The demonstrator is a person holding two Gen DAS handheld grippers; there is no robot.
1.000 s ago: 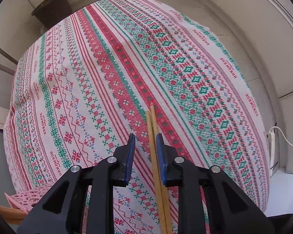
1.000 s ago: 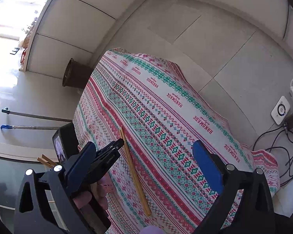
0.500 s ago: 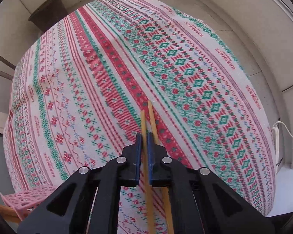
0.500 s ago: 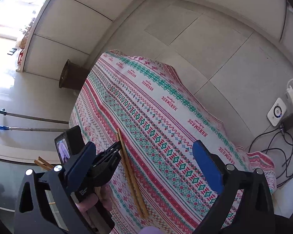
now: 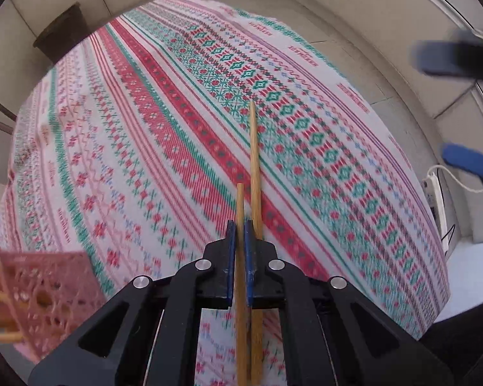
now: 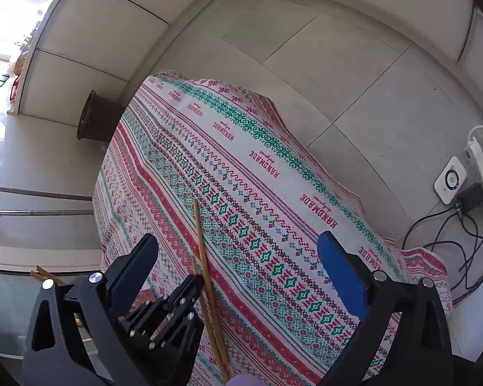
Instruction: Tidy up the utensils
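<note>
One chopstick (image 5: 240, 212) is pinched between the left tongs (image 5: 239, 228), which are pressed tight on it. Its long line runs straight out ahead of the tongs, in the same way the tongs point, and a short end sticks out past the tips. The second chopstick (image 5: 253, 160) is not held. It lies flat on the patterned cloth of the bench (image 5: 145, 128), just to the right of the left tongs, and nearly side by side with the held stick. It reaches further forward across the red and green stripes.

The right tongs (image 6: 238, 257) are spread wide and nothing is held in them. They hang above the bench, near the loose stick. In the right view the loose chopstick (image 6: 206, 263) is seen lying below and between the two open fingers, closer to the left one.

A pink basket with holes (image 5: 45, 289) is seen low at the left, close to the left tongs, with some wooden sticks in it. It is likely where the chopsticks are meant to go, so the held stick is probably best swung to the left.
</note>
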